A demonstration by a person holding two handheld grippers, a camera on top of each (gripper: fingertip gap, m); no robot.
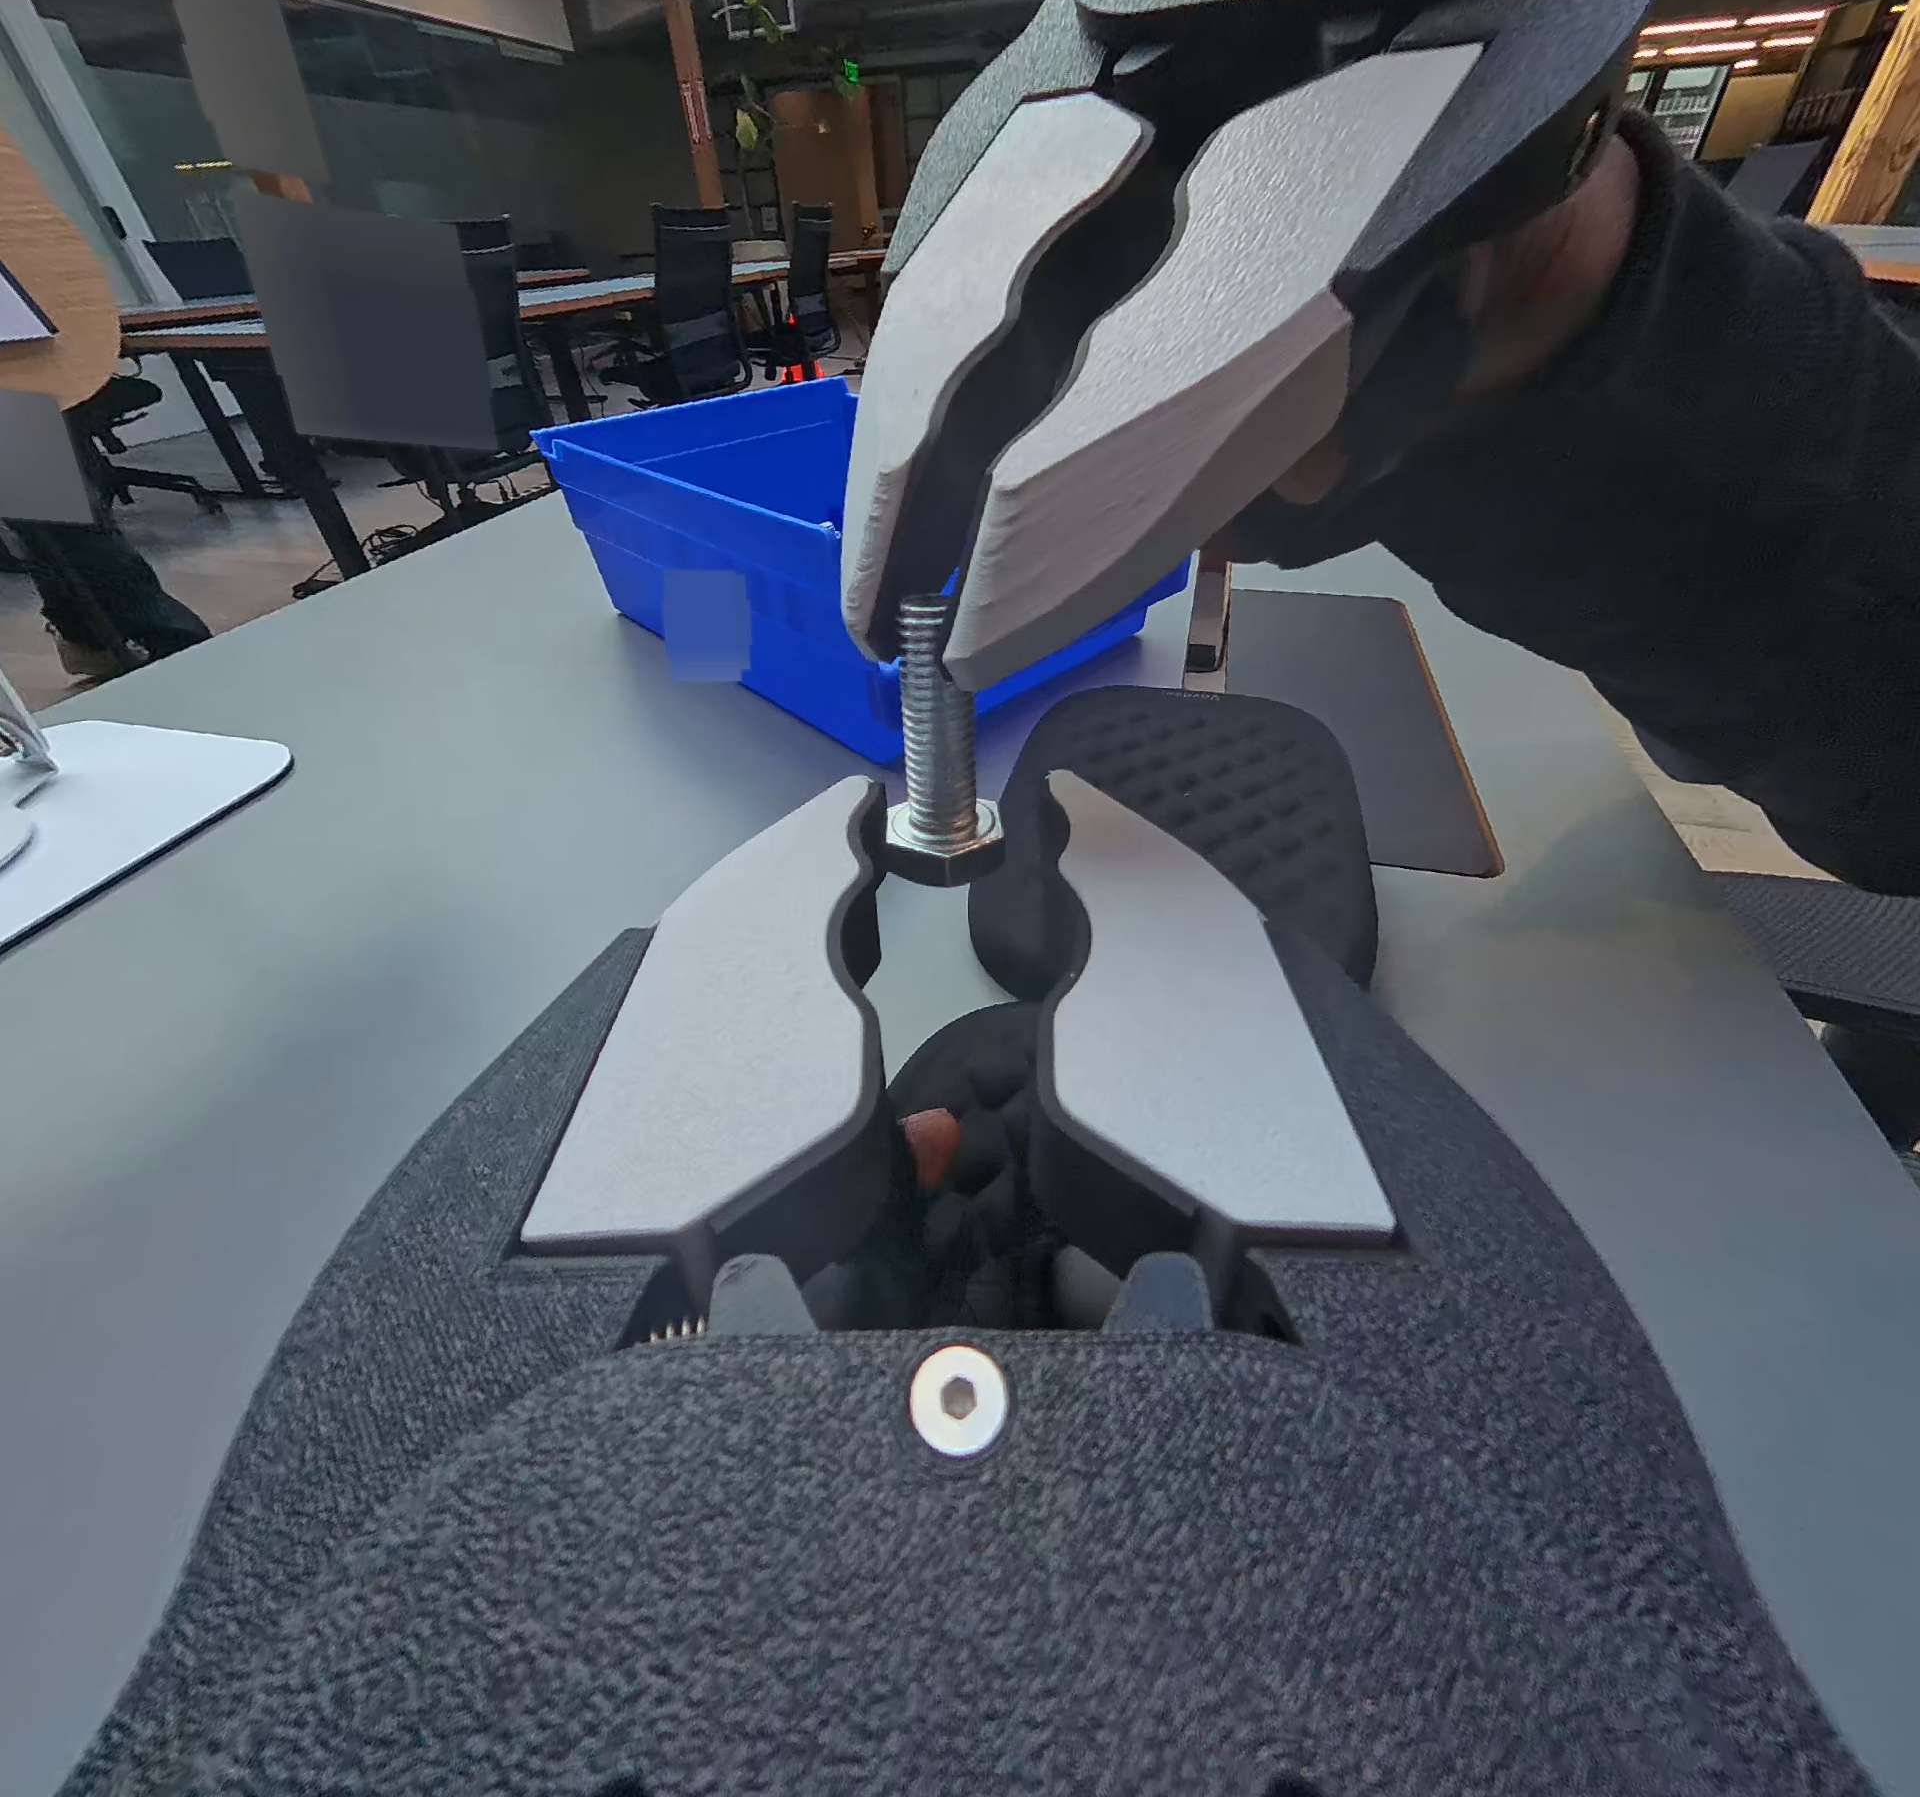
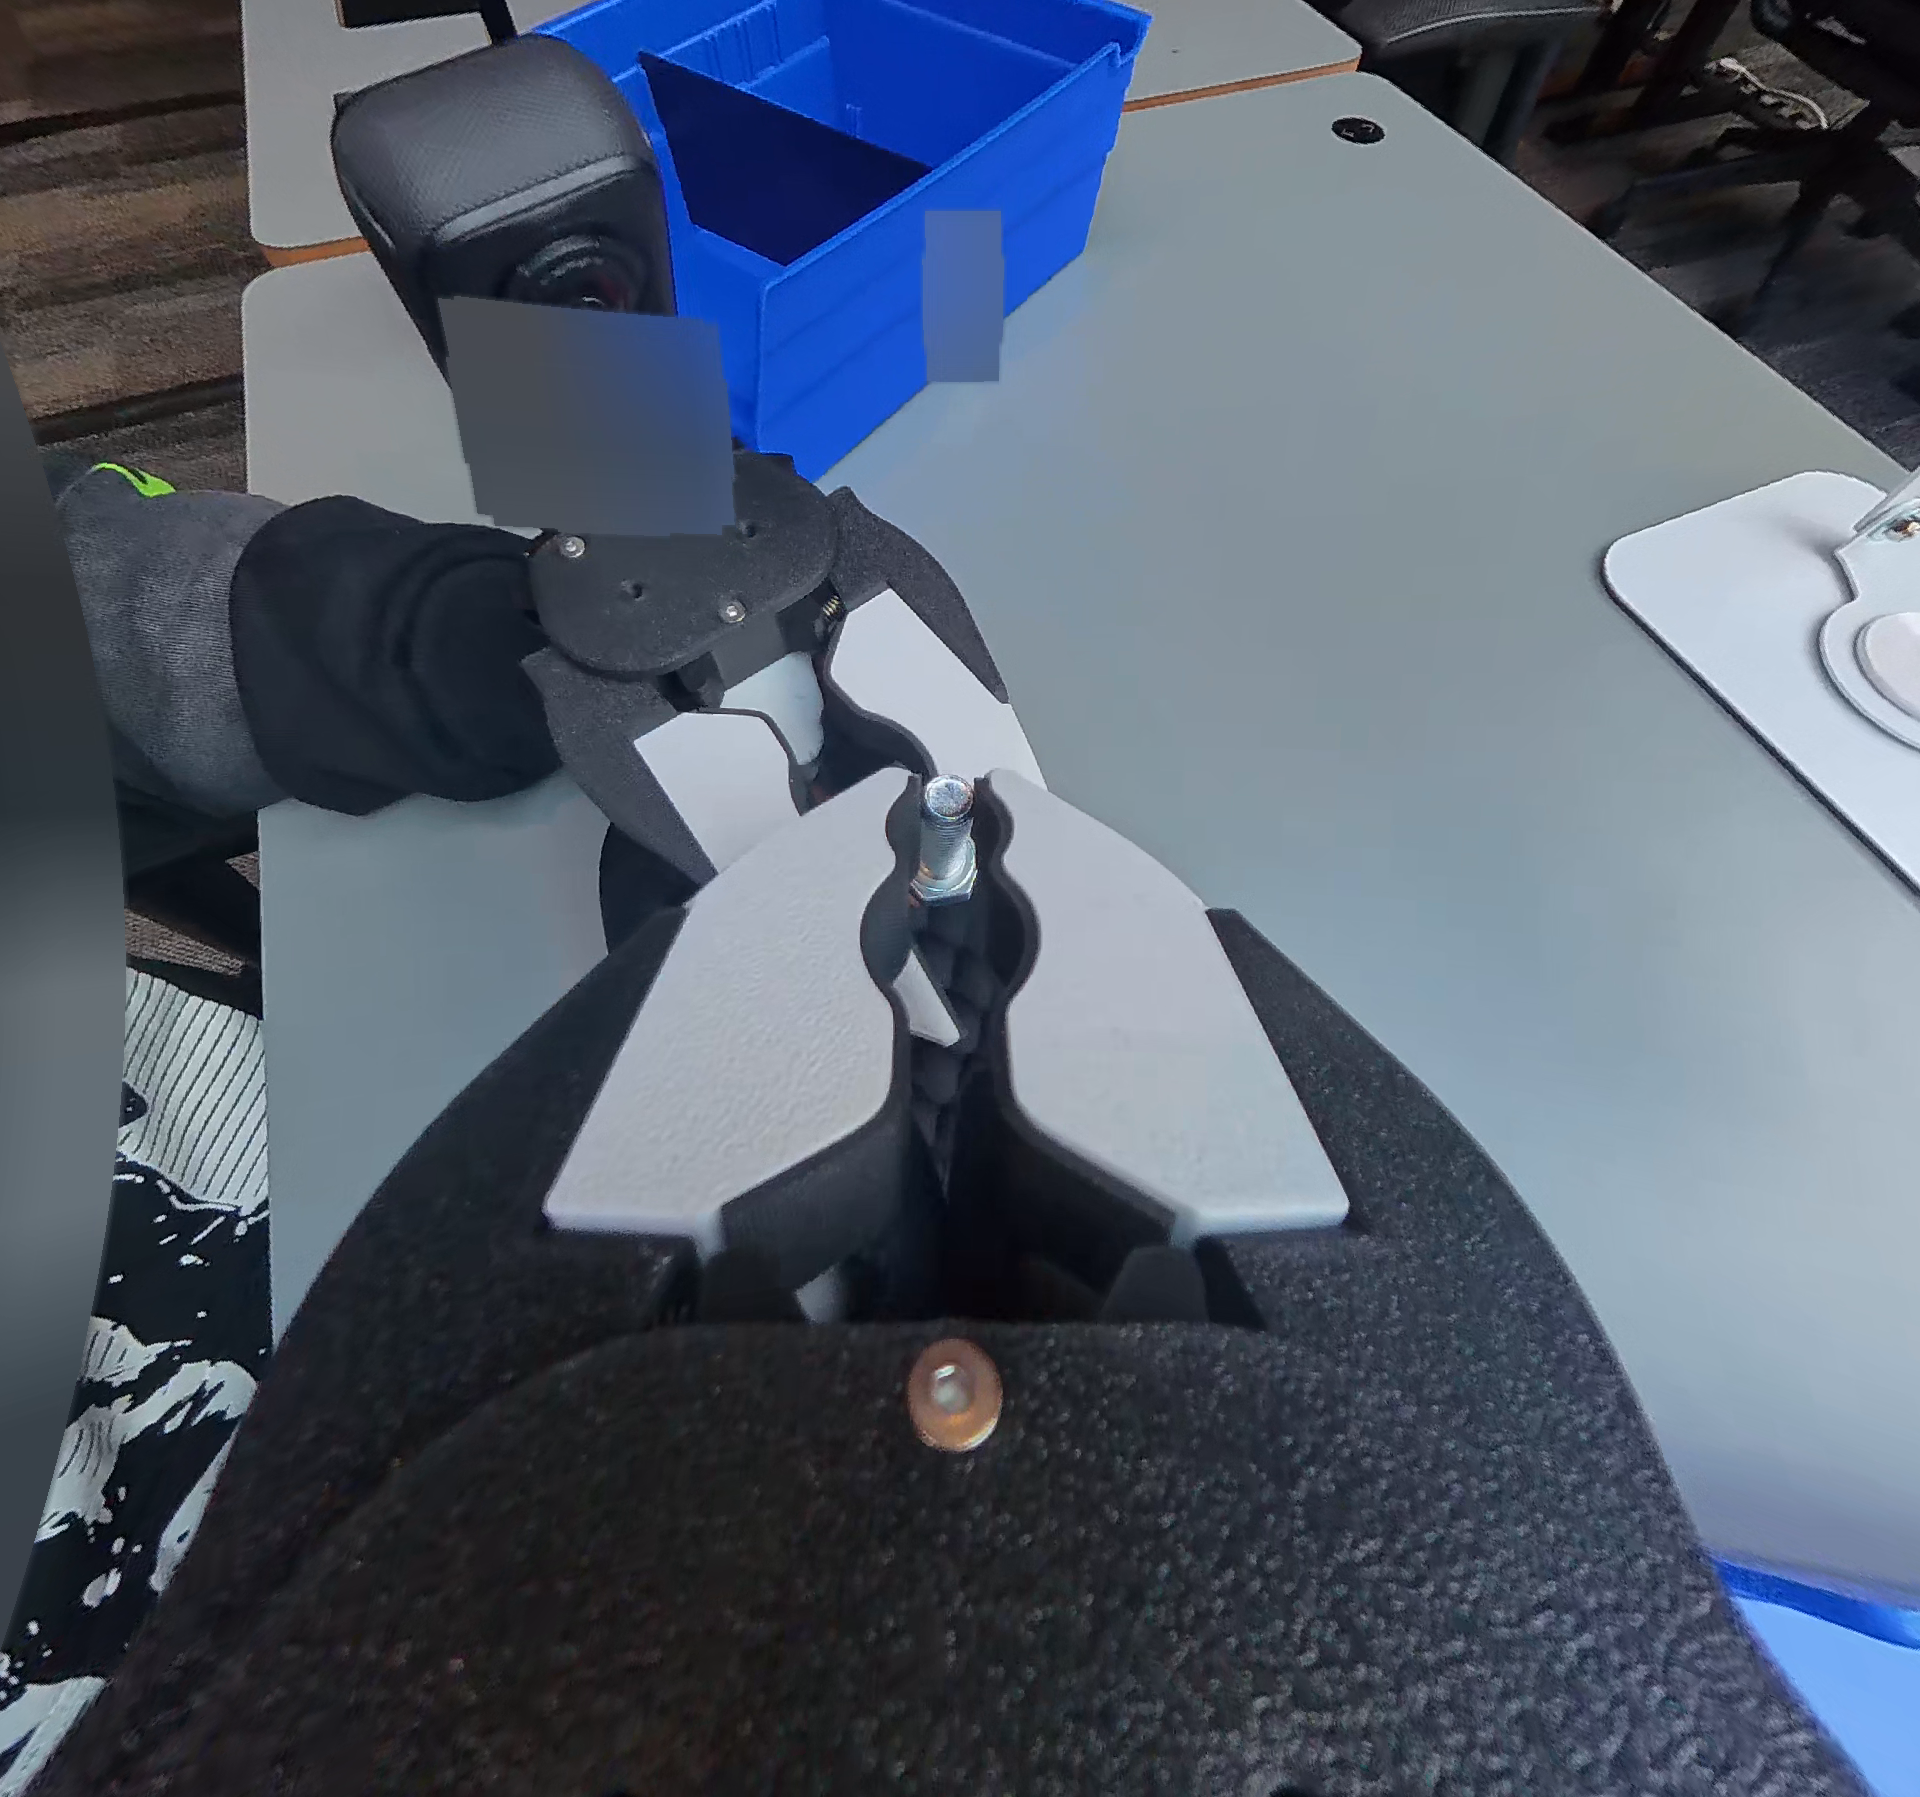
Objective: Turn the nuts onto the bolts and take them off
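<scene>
Your right gripper (image 1: 920, 641) pinches the bolt (image 1: 938, 719) tip at twelve o'clock; left gripper (image 1: 961, 828) jaws clamp the nut (image 1: 943, 848). Steel: rigid, slippery; hold flats.

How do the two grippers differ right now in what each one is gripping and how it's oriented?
The left gripper lies level and pinches the nut; the right gripper comes from above and clamps the top of the bolt. The left grips at the bolt's lower end, the right at its free end. Both are shut, held in black-gloved hands above the grey table.
</scene>
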